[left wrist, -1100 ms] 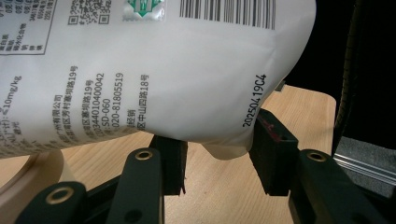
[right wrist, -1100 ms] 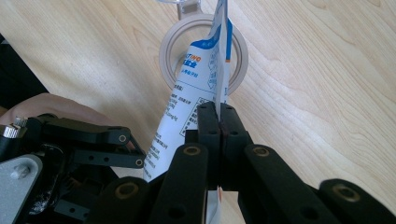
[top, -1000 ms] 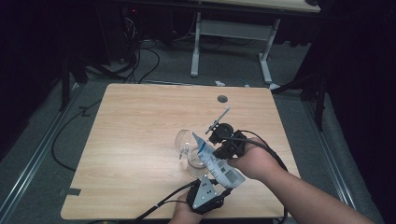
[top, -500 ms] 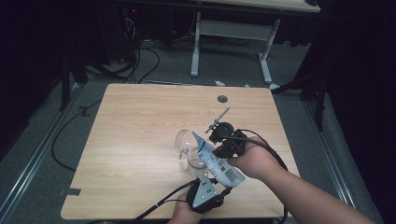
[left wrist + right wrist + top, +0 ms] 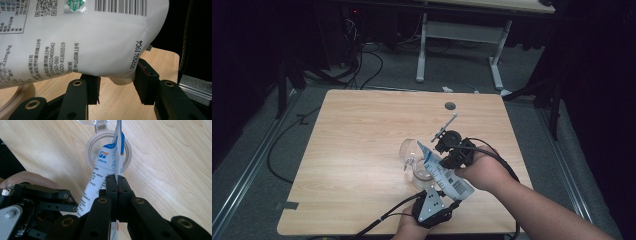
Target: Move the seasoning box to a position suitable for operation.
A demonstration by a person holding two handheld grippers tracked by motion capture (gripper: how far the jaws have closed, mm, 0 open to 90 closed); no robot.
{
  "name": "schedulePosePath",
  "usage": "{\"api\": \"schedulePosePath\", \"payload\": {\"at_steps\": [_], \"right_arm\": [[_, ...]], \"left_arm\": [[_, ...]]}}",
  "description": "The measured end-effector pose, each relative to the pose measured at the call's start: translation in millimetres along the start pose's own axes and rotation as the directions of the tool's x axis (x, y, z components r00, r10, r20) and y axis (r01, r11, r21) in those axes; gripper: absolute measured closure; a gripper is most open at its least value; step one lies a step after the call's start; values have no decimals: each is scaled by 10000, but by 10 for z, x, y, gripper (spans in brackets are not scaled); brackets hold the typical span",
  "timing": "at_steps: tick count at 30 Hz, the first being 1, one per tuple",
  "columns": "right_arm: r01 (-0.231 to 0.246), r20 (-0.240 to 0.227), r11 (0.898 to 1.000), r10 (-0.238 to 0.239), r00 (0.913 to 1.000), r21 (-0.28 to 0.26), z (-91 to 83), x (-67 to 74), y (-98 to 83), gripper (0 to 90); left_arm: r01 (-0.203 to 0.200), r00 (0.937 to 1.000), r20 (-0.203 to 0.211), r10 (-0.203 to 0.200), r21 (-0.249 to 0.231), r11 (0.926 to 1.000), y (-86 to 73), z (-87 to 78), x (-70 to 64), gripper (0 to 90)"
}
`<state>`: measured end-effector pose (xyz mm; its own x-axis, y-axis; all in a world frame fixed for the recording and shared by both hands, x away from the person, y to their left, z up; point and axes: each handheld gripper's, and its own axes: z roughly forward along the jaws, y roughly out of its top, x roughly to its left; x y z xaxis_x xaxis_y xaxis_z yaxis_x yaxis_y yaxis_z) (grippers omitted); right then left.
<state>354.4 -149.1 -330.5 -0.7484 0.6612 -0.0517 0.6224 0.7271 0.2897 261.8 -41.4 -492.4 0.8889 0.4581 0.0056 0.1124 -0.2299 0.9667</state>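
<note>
On the white pouch [image 5: 75, 37] in your left gripper view you can read the date code "20250419C4" at about four o'clock, "020-81805519" and "SD-060" toward eight o'clock, "10mg/kg" at nine, and a barcode at one o'clock.

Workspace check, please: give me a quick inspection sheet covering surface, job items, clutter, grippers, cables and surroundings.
Surface: wooden table, bare around the work.
Job's things: white pouch tilted over a clear jar; hinged lid open.
Clutter: small metal tool; round grommet.
Grippers: right gripper shut on the pouch's edge; left gripper at the pouch's bottom, grip unclear.
Cables: one trails from each gripper; more on the floor.
Surroundings: dark; another desk's legs behind.
</note>
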Motion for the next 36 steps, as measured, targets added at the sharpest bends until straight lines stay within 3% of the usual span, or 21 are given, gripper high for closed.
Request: {"api": "schedulePosePath", "payload": {"at_steps": [36], "right_arm": [[126, 85, 9999, -126, 9999, -35, -5, 14, 31, 900]], "left_arm": [[104, 9999, 108, -104, -41, 9999, 25, 3, 26, 599]]}}
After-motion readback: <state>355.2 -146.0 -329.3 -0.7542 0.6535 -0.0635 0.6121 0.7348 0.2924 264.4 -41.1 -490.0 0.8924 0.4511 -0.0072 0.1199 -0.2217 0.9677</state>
